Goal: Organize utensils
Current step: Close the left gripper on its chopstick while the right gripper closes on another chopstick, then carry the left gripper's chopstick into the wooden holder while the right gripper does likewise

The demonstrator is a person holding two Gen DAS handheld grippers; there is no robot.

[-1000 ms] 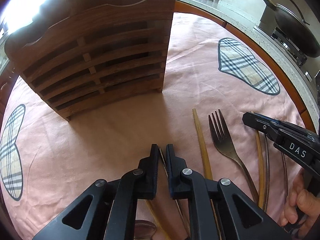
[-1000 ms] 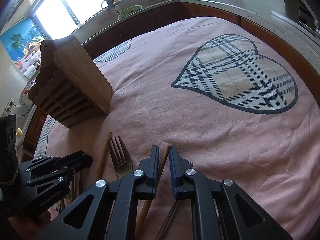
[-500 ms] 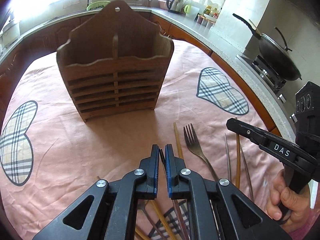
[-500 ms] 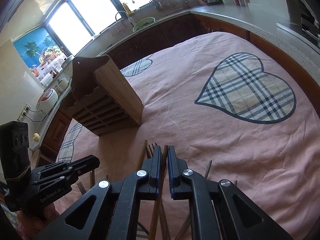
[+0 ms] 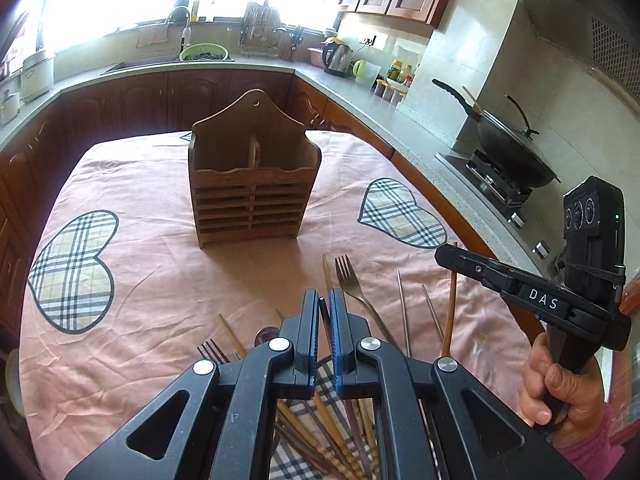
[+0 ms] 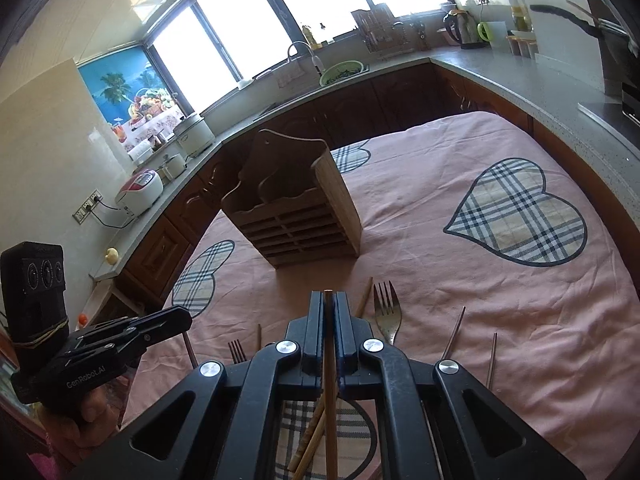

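- Wooden chopstick [image 6: 329, 392]: clamped between the closed jaws of the right gripper [image 6: 329, 300], raised above the pink tablecloth [image 6: 460, 288].
- Dark thin utensil [image 5: 323, 312]: pinched in the closed jaws of the left gripper [image 5: 323, 300]; its type cannot be told.
- Fork [image 5: 349, 280], loose chopsticks [image 5: 451, 304]: lying on the cloth below.
- Wooden utensil holder [image 5: 252, 192]: upright, beyond the utensils, two compartments.

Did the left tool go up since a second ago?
Yes. The left tool has risen and pulled back from the wooden holder, which looks smaller and farther away than a second ago, with its open top in view. It is shut on a thin dark utensil.
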